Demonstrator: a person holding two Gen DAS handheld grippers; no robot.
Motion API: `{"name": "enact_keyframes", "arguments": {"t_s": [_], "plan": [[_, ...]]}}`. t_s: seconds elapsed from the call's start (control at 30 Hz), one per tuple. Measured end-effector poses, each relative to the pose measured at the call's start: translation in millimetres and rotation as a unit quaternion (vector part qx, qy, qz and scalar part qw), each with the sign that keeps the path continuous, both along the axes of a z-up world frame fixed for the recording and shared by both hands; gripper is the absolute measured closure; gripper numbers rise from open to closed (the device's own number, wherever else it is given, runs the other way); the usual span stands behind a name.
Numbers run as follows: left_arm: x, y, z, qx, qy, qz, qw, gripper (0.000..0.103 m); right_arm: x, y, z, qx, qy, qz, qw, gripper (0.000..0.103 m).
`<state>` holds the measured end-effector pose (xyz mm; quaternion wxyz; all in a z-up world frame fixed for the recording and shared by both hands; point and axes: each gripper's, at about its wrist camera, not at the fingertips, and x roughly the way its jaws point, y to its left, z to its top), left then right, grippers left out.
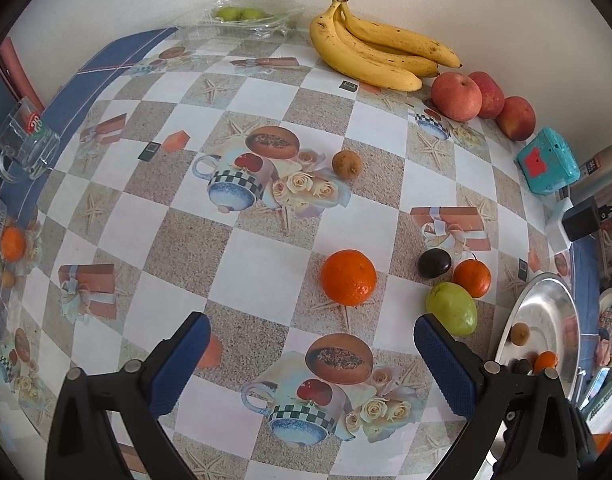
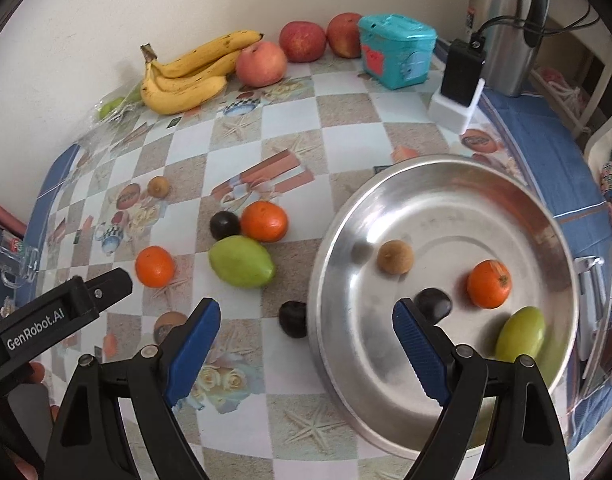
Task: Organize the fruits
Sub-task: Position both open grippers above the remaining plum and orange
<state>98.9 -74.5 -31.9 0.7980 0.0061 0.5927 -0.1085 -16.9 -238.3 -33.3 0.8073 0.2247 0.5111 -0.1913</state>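
My left gripper (image 1: 312, 330) is open and empty above the table, just short of an orange (image 1: 348, 277). To its right lie a dark plum (image 1: 434, 263), a second orange (image 1: 471, 278) and a green mango (image 1: 452, 308). My right gripper (image 2: 306, 320) is open and empty over the near rim of a steel plate (image 2: 506, 208). The plate holds a brown fruit (image 2: 394, 256), an orange (image 2: 488, 283), a dark plum (image 2: 434, 303) and a green mango (image 2: 521, 334). Another dark plum (image 2: 293, 319) lies on the table beside the plate. The left gripper (image 2: 105, 286) shows at the left.
Bananas (image 1: 380, 50) and three red apples (image 1: 456, 96) lie along the back wall. A brown fruit (image 1: 346, 164) sits mid-table. A clear tray with green fruit (image 1: 241, 14) is at the back, a glass mug (image 1: 23, 140) at the left edge. A teal box (image 2: 396, 50), charger (image 2: 462, 80) and kettle (image 2: 506, 20) stand at the right.
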Motion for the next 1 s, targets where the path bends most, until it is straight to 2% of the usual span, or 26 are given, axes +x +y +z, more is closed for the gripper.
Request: {"name": "enact_keyframes", "arguments": {"t_s": [0.23,0.47,0.63,0.87,1.0], "plan": [[4,7,-3,-0.006,0.012,0.005,0.9999,0.0,8,12,-2,0.026,-0.007,0.024,0.999,0.015],[9,16,-10,-0.012,0.029,0.015,0.9994,0.0,16,22,-10,0.033,0.007,0.039,0.999,0.015],[11,23,-9,-0.021,0.034,0.027,0.9988,0.0,19,25,-13,0.066,-0.003,0.041,0.997,0.015],[13,27,-8,-0.032,0.037,0.031,0.9983,0.0,26,33,-20,0.059,0.01,0.054,0.997,0.015],[14,30,-6,-0.039,0.038,0.037,0.9979,0.0,30,33,-21,0.053,0.0,0.055,0.997,0.015]]}}
